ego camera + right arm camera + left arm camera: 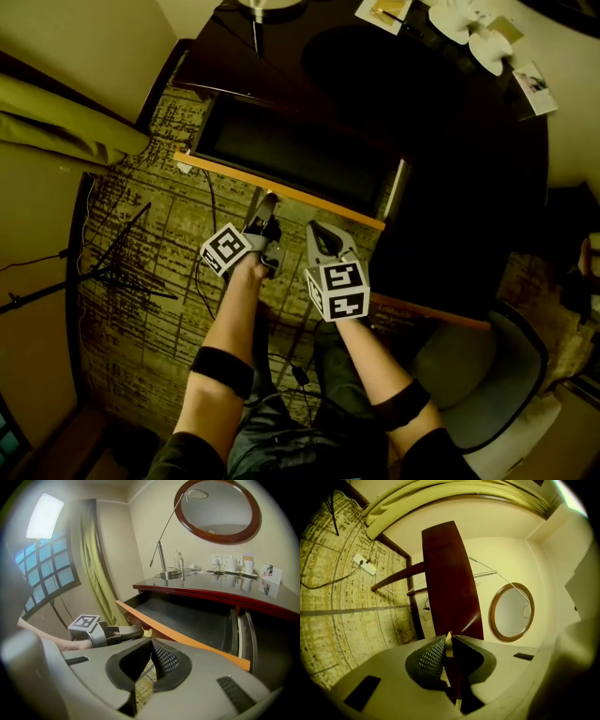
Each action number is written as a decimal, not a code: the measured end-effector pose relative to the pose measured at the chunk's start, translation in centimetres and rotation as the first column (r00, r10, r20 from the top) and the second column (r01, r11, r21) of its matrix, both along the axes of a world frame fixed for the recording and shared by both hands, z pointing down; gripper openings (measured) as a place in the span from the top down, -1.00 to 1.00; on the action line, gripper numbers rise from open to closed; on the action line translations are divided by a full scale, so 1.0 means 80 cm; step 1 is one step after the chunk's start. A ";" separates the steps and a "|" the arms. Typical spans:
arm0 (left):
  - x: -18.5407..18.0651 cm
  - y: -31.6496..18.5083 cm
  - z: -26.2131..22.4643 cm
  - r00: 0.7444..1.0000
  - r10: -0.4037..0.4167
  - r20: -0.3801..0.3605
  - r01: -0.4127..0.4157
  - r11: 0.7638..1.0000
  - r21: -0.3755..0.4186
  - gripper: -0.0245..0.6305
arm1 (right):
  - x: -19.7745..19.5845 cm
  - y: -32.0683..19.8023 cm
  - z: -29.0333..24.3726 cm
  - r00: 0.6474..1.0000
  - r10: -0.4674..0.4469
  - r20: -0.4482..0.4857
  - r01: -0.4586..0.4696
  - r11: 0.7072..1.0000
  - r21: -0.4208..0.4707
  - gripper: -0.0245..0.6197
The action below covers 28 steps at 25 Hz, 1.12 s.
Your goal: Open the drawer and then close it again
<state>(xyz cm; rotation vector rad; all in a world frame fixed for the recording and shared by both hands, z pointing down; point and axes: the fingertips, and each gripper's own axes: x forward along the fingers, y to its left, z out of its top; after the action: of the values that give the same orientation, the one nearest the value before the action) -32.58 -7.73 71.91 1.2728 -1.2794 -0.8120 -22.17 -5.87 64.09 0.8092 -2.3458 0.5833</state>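
Note:
The drawer (291, 150) stands pulled out of the dark desk (441, 112), its black inside bare. Its front has a pale orange top edge (319, 200). My left gripper (268, 200) is shut on that front, left of its middle; in the left gripper view the dark red front panel (450, 583) runs away from the jaws and a thin pale strip of it shows between the left gripper's (448, 641) pads. My right gripper (313, 227) hangs shut and holds nothing, just short of the front. From the right gripper (151, 642) view the drawer (192, 616) and the left gripper (138, 632) show.
On the desk stand a lamp (161, 557), white cups (469, 28) and cards. A round mirror (218, 508) hangs on the wall behind it. A grey chair (487, 375) is at the lower right, a thin black stand (103, 272) and cables on the patterned carpet at the left, by a curtain (56, 122).

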 end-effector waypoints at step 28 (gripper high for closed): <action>-0.002 0.174 0.010 0.999 -0.053 -0.012 0.050 0.988 -0.144 0.79 | 0.012 0.074 -0.032 0.996 -0.081 -0.040 0.079 0.996 -0.046 0.92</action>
<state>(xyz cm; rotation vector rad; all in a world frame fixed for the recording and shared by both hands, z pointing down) -32.71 6.16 72.72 1.1204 -1.3386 -0.7505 -21.19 0.05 61.53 0.6979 -2.3076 0.5766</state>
